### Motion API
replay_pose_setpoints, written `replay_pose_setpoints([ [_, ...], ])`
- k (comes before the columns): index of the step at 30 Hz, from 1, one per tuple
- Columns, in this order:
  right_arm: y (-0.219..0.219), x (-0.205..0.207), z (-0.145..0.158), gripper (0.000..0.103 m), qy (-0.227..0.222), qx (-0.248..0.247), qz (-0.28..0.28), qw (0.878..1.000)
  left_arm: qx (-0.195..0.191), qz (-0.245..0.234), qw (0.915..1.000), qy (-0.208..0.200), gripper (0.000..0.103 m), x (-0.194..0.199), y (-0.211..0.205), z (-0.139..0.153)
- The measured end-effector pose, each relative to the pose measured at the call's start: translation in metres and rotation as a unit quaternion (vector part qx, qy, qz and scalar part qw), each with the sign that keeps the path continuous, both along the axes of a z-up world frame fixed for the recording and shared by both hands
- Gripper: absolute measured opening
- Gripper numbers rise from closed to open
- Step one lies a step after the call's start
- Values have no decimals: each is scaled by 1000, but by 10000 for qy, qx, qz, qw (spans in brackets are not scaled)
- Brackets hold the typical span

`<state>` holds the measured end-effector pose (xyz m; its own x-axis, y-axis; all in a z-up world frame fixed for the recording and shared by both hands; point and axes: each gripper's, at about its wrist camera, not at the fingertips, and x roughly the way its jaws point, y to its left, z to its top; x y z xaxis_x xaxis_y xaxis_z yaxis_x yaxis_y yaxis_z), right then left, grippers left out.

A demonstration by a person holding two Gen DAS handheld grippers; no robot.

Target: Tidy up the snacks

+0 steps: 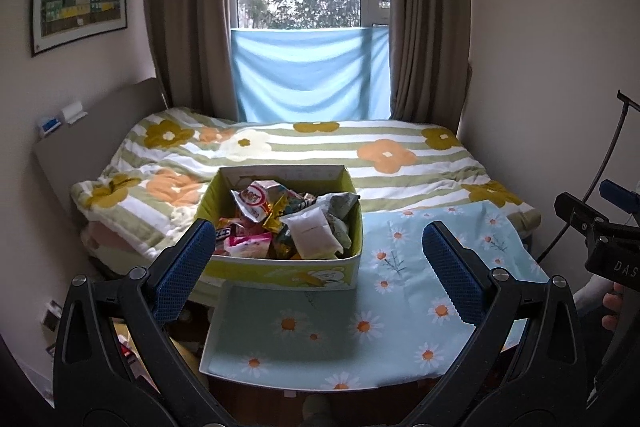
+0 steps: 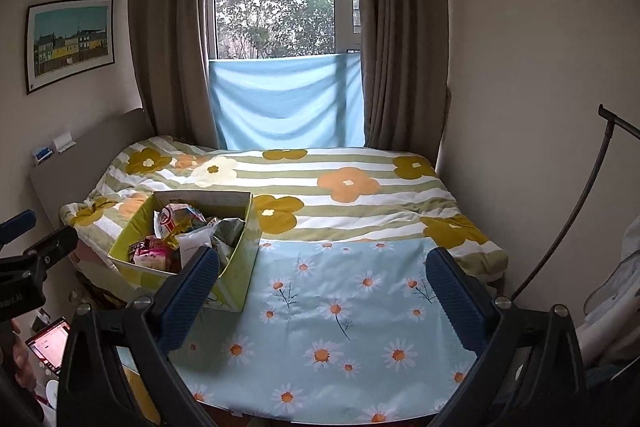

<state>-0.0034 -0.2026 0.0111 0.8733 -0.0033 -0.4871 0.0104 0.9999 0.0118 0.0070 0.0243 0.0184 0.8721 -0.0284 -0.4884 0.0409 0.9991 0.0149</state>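
On the daisy cloth (image 2: 340,307), a green box (image 1: 280,269) brims with snack packets (image 1: 288,223); both tongs gape empty.

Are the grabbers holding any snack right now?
No. The left gripper and right gripper are both open and empty; the snacks sit in the box.

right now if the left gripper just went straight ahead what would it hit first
Most likely the snack box: it sits centred between the open left gripper fingers, on the daisy cloth. Height is hard to judge, so it might meet the heaped packets instead.

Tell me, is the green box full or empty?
Full: the green box has its top open, and snack packets are heaped up to its rim.
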Motion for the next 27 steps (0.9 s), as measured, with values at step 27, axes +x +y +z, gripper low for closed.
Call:
replay_pose_setpoints([
  [27,-9,3,0,103,-75,7,-50,10000,60,31,9999,-91,103,5,-8,5],
])
